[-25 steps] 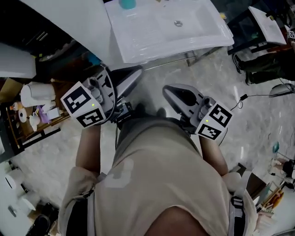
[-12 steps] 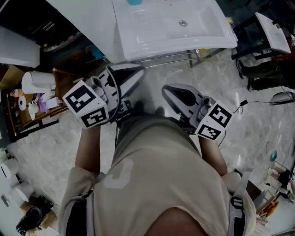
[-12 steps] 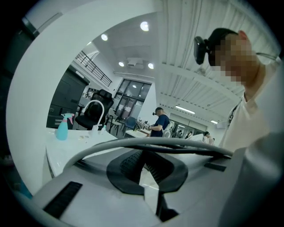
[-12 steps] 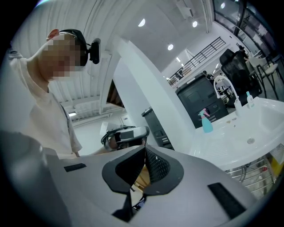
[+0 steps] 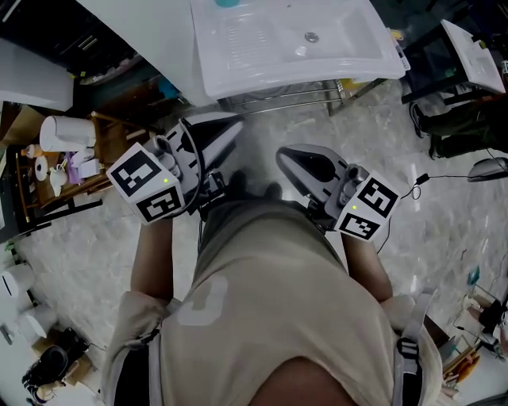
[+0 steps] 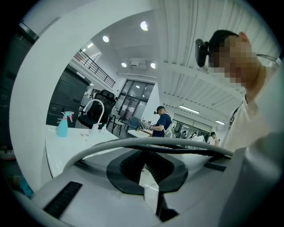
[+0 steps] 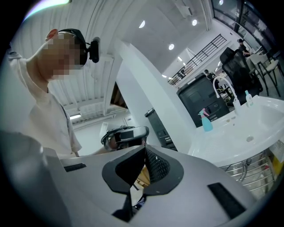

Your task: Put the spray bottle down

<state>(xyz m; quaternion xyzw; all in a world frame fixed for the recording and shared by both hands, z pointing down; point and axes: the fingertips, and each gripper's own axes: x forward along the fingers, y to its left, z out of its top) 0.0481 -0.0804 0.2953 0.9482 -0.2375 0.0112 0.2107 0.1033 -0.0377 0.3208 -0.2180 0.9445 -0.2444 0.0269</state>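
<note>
Two empty claws, with the spray bottle (image 5: 226, 2) already standing on the sink counter (image 5: 238, 67)

Head view: only the bottle's teal base shows at the top edge, well apart from the left gripper (image 5: 228, 123) and the right gripper (image 5: 286, 155). Left gripper view: jaws pressed together on nothing, bottle upright on the counter, far off. Right gripper view: jaws likewise together and bare. The bottle is probably light, stiff, smooth plastic; the body below the trigger looks the surest hold.
</note>
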